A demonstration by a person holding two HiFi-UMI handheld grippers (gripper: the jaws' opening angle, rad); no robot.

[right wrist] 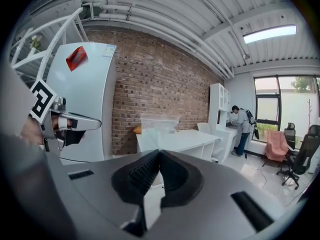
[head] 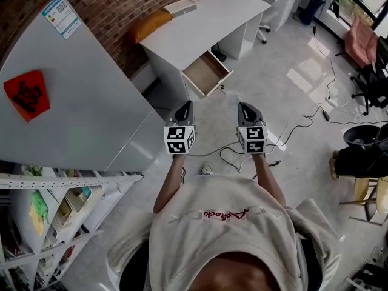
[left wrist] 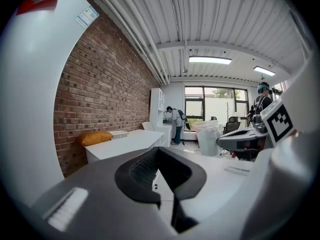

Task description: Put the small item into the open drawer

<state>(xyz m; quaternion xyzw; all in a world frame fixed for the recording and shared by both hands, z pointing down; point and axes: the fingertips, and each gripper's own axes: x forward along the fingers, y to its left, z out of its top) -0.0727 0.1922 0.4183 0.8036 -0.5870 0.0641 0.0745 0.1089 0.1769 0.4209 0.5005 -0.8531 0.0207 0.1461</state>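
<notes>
From above, my left gripper [head: 185, 108] and right gripper [head: 244, 108] hang side by side over the floor [head: 285, 90], well short of the white desk [head: 206, 23]. Its open drawer [head: 206, 73] juts toward me. A small pale box [head: 182, 6] lies on the desktop's far end beside an orange cushion [head: 148, 24]. In the left gripper view my fingertips meet with nothing between them. In the right gripper view they are likewise pressed together, empty.

Wall [head: 121, 5] behind desk [head: 206, 23]: rough matt brick. Desk: smooth white. Drawer [head: 205, 73] under desk: pale wood inside. Floor [head: 291, 83] beside desk: glossy. Cushion [head: 148, 24] on desk: orange cloth.
</notes>
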